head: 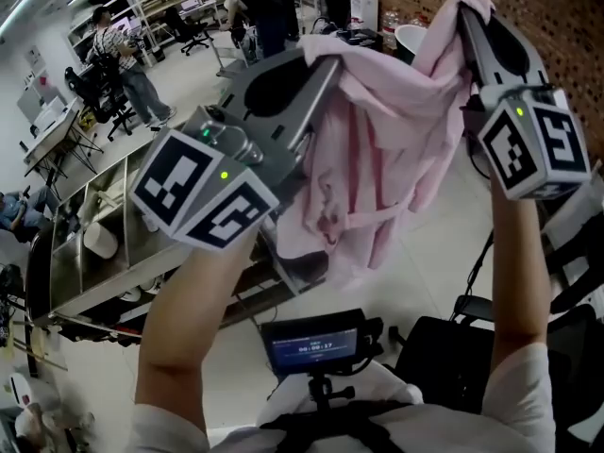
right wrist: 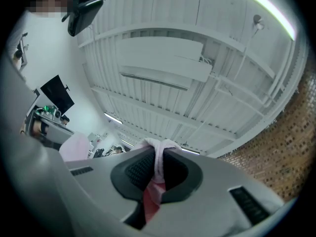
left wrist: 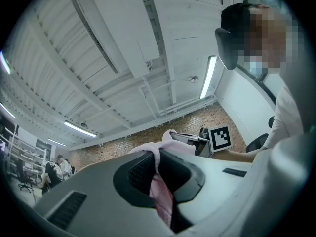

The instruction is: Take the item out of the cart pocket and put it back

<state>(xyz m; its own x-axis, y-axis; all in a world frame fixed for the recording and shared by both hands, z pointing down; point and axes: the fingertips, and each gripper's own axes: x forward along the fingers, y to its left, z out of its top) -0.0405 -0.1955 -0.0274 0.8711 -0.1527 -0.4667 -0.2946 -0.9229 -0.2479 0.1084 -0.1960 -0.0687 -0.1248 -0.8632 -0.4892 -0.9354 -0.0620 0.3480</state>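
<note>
Closest to the camera, the left gripper (head: 319, 64) is seen squeezed tight on one top corner of the pink cloth (head: 377, 149). The other corner is pinched the same way by the right gripper (head: 465, 12). The cloth is held up high between them, with its top edge stretched from side to side and the rest hanging down. The cart (head: 113, 286) is seen low on the left, nearer the left gripper, so the cloth would likely be lowered that way.
</note>
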